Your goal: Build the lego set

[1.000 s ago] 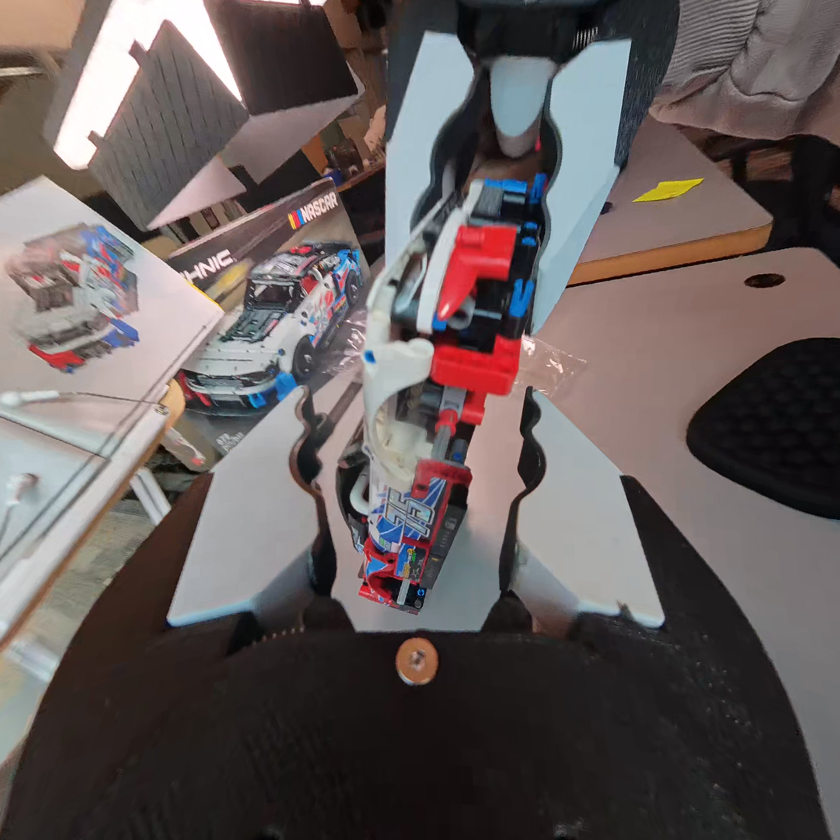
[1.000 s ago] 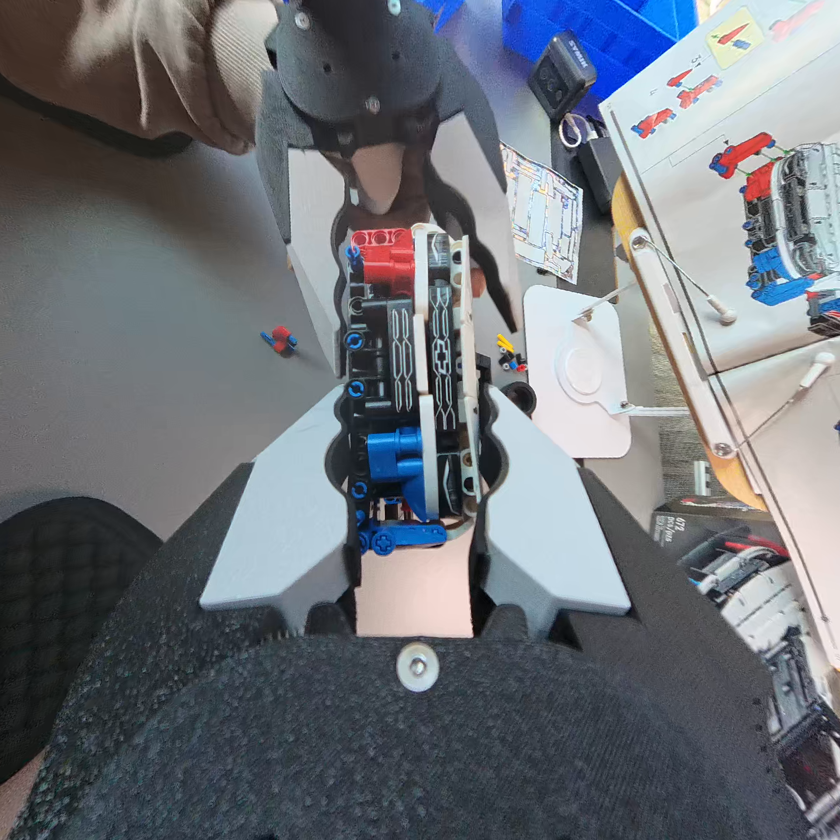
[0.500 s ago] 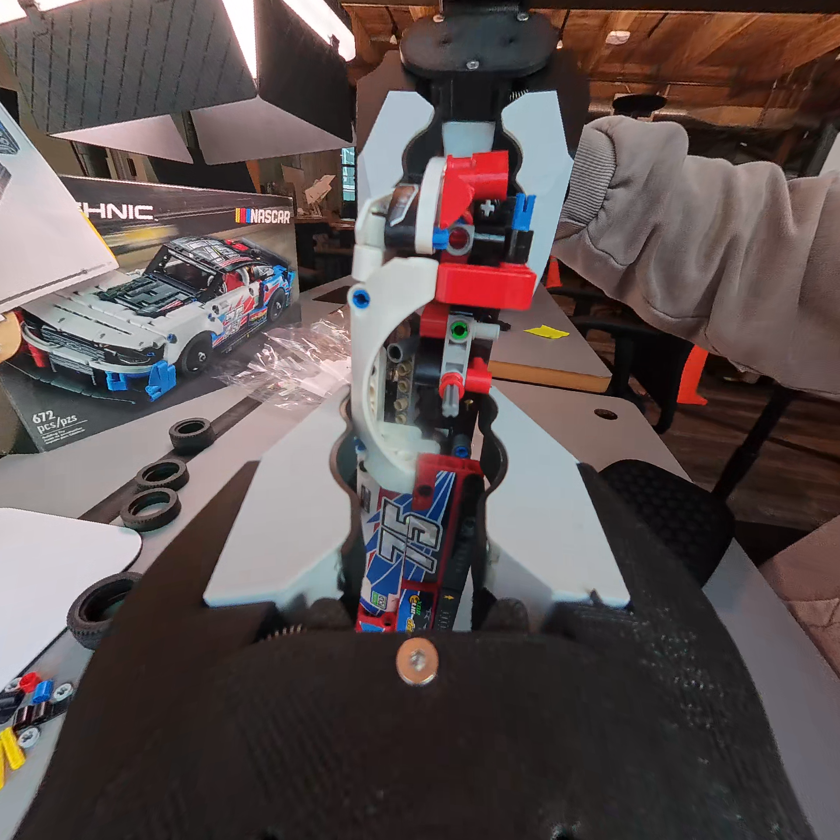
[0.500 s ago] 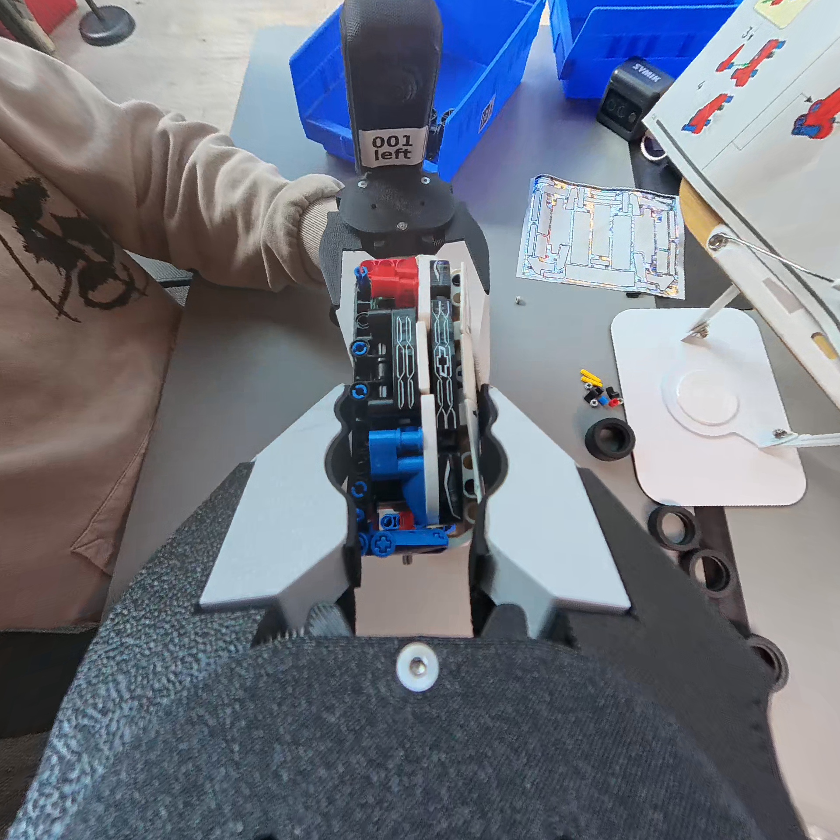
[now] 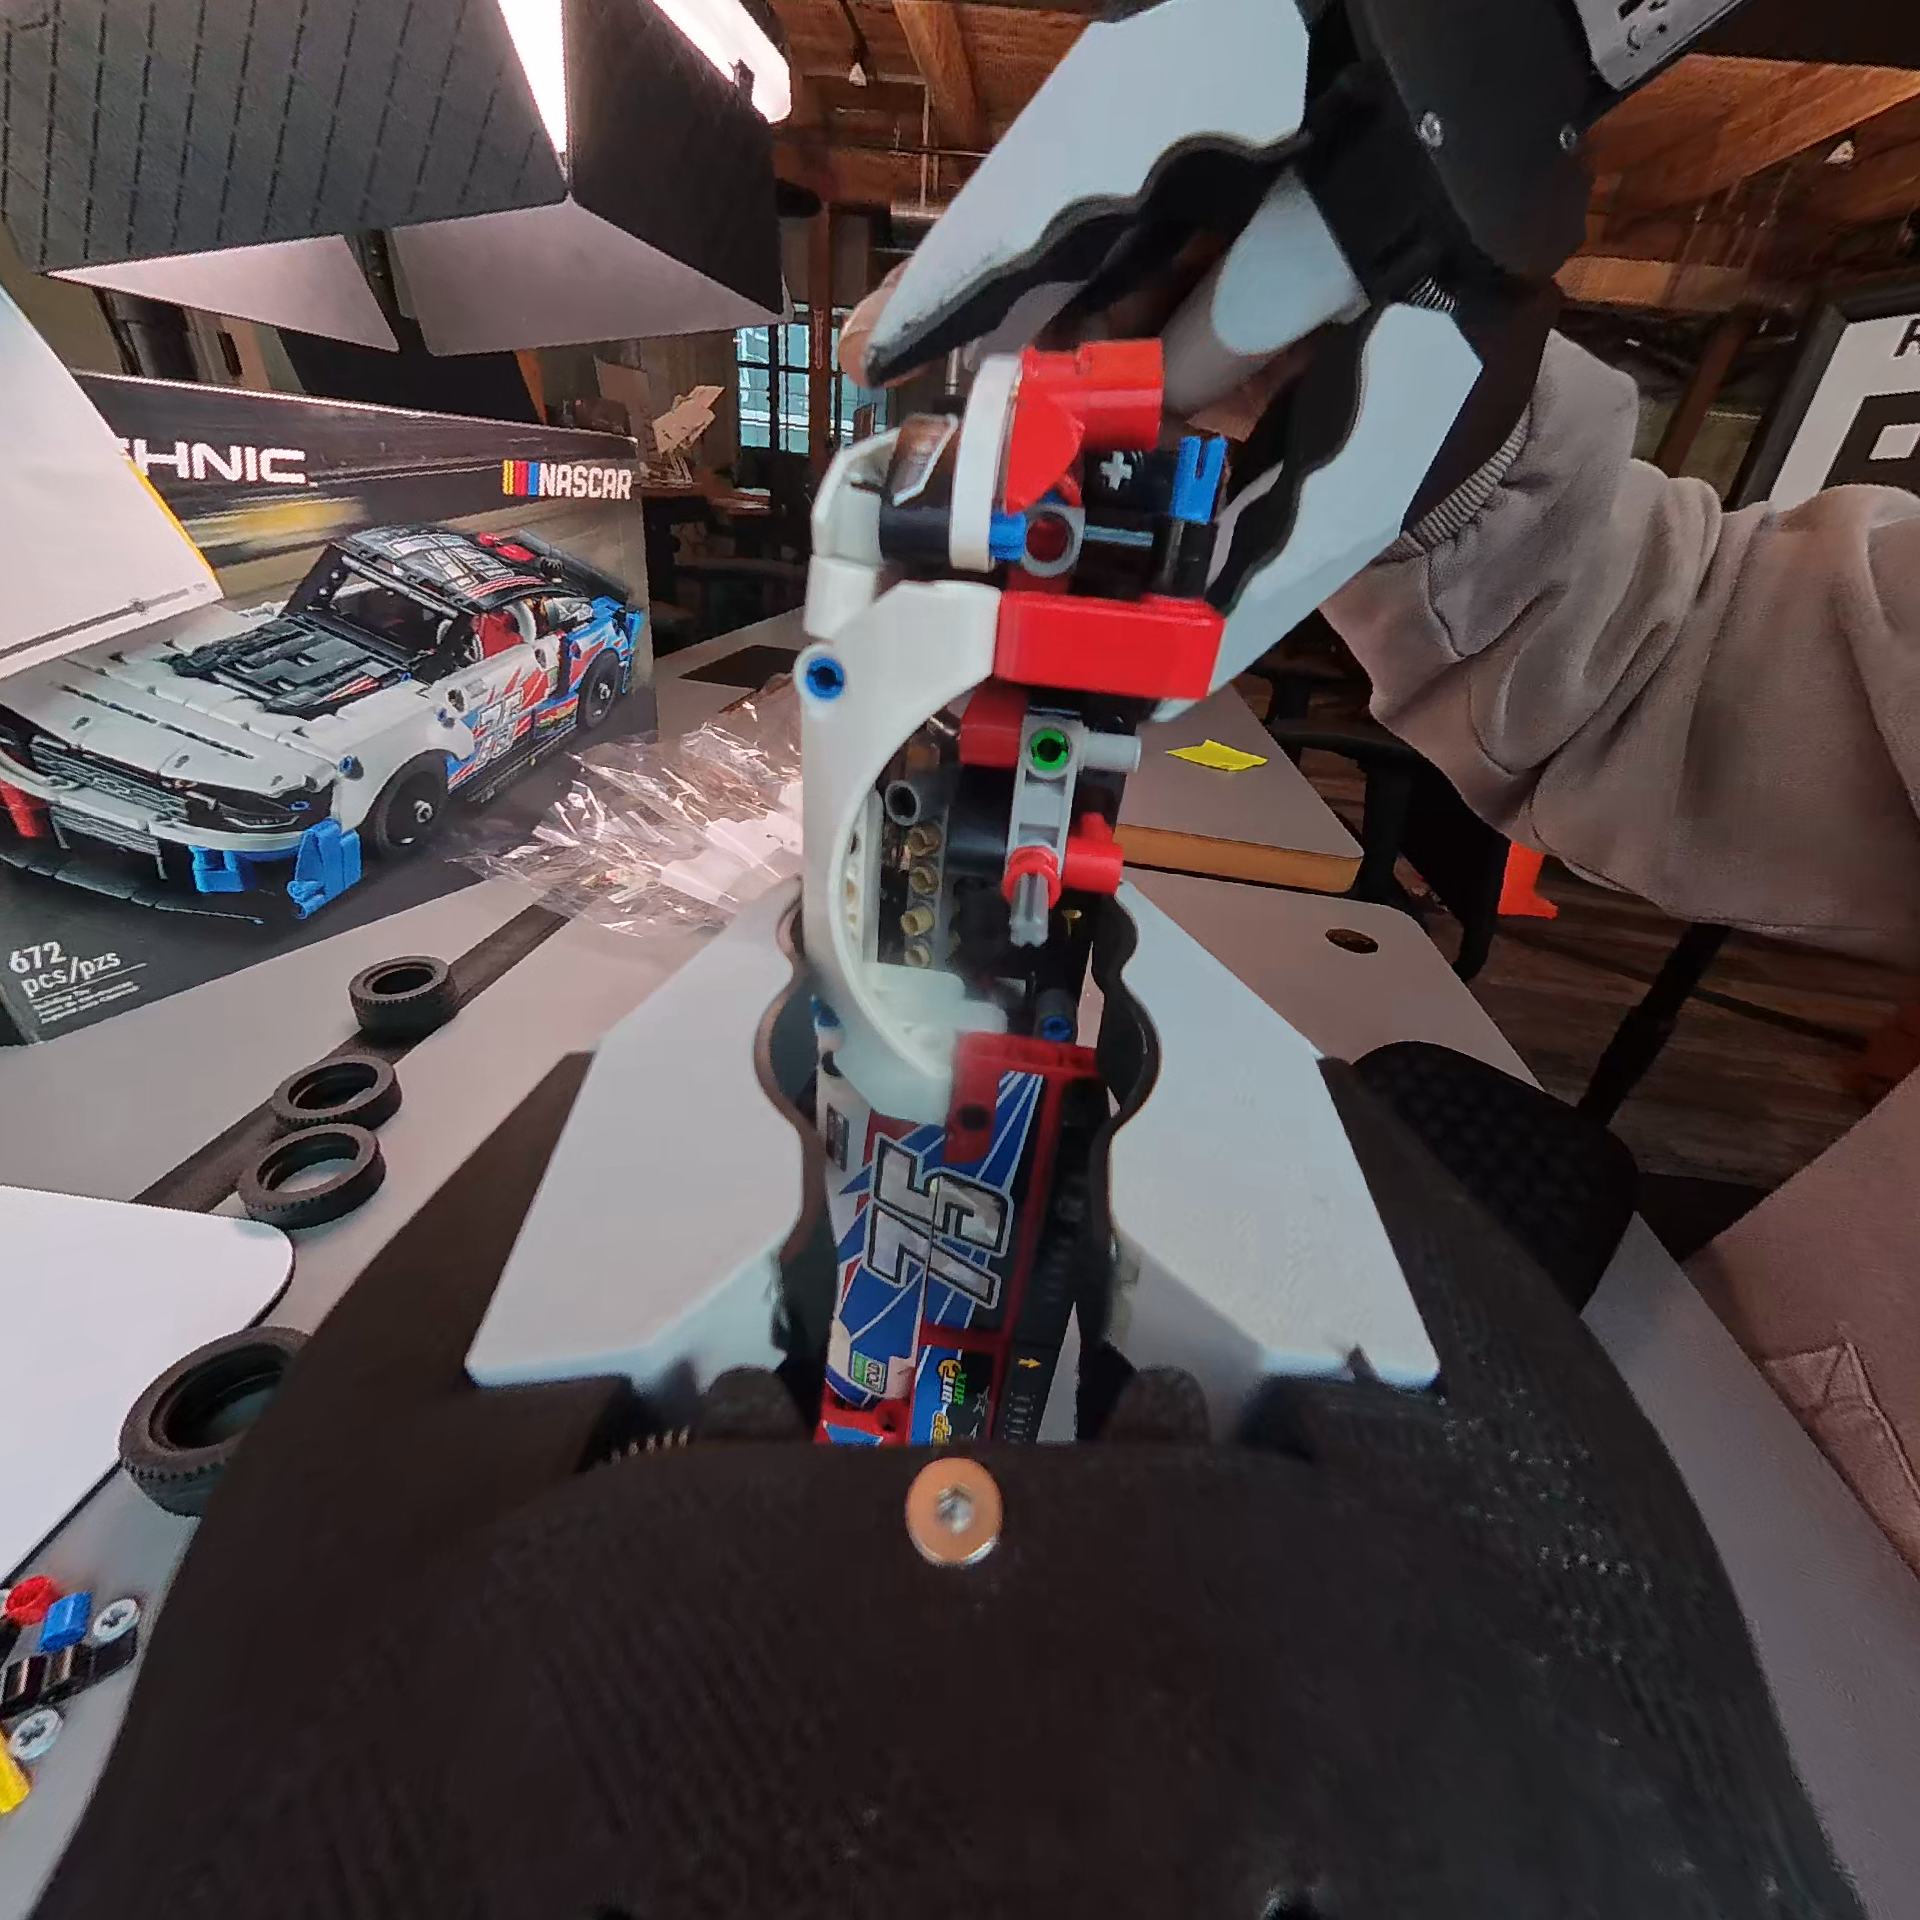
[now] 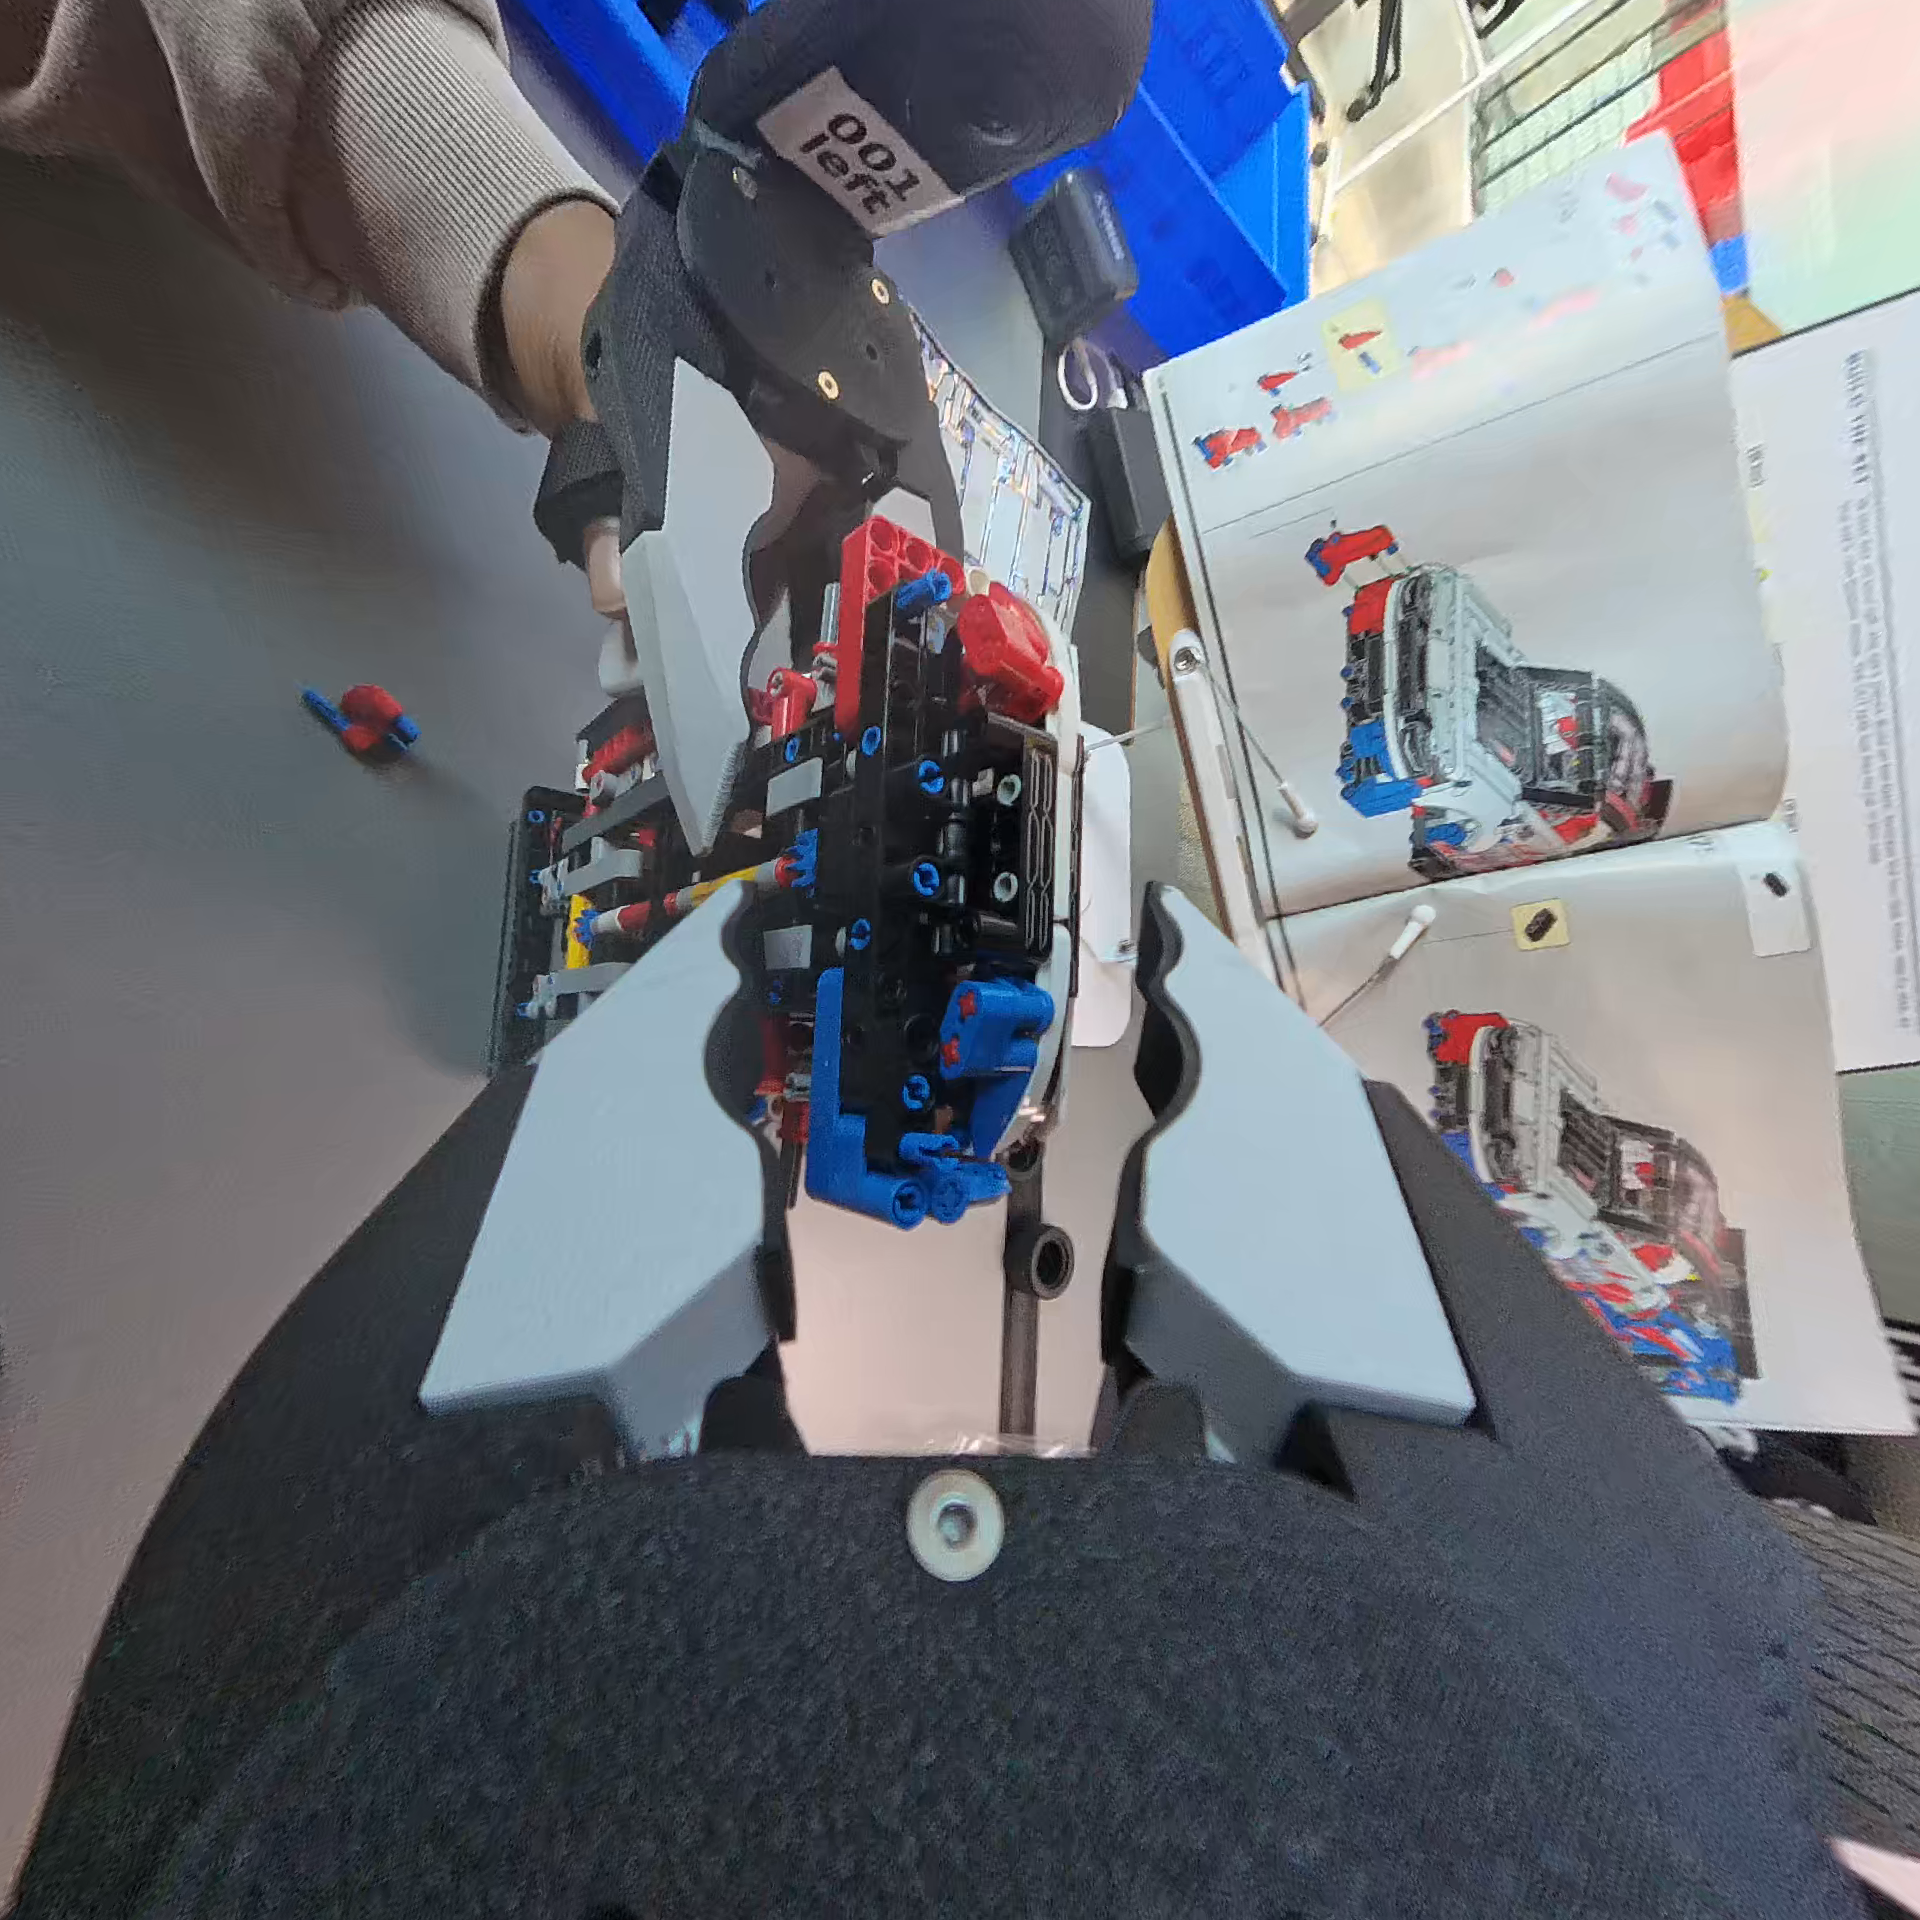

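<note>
A partly built Lego race car (image 5: 977, 790), white, red, blue and black, is held in the air between my two grippers. My left gripper (image 5: 951, 987) is shut on its stickered side section. My right gripper (image 6: 940, 914) is open, and the car's blue and black end (image 6: 914, 1039) sits between its spread fingers with a clear gap on the right side. In the left wrist view the right gripper (image 5: 1049, 520) stands open around the car's red top end. In the right wrist view one left finger (image 6: 675, 675) presses the car's far side.
The set box (image 5: 312, 644), clear bags (image 5: 665, 821) and several loose tyres (image 5: 312, 1174) lie on the grey table at the left. Small parts (image 5: 52, 1642) lie near the front left. An open instruction booklet (image 6: 1475, 644), blue bins (image 6: 1195, 156) and a small red and blue piece (image 6: 364, 717) show in the right wrist view.
My right gripper has opened and let go of the car, which it held shut before. My left gripper still holds the car. Both views have tilted.
</note>
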`<action>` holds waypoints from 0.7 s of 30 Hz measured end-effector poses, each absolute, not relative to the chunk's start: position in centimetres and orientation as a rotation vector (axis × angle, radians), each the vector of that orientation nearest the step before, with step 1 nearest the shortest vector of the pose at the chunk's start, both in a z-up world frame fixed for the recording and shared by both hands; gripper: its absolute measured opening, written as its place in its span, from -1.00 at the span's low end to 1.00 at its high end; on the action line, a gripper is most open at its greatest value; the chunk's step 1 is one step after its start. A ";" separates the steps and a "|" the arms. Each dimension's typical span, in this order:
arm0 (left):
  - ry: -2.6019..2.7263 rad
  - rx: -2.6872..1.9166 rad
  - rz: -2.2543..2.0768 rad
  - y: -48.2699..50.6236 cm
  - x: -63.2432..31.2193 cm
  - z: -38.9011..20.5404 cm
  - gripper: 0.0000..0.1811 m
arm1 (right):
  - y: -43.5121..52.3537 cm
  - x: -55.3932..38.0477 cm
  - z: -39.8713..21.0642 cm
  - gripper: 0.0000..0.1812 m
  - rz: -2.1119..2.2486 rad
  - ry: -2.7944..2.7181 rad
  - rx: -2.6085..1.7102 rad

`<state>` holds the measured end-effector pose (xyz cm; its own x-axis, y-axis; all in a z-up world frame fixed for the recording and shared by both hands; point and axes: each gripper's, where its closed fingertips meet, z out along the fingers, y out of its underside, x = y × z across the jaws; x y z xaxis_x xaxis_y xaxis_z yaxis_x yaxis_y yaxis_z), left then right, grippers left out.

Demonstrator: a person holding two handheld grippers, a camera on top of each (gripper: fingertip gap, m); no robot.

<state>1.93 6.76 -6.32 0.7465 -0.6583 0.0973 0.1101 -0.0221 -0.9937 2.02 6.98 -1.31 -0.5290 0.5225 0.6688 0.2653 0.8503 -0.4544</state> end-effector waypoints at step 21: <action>0.446 -2.117 -0.530 -3.9 -0.6 -19.8 -0.51 | 6.8 1.1 -3.9 -0.34 0.980 -2.099 -0.912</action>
<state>-0.57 -3.91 -19.83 0.8443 -0.4947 0.2059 -0.1178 -0.5463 -0.8293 1.13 6.76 -3.93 -0.5542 0.7932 0.2525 0.3154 0.4809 -0.8181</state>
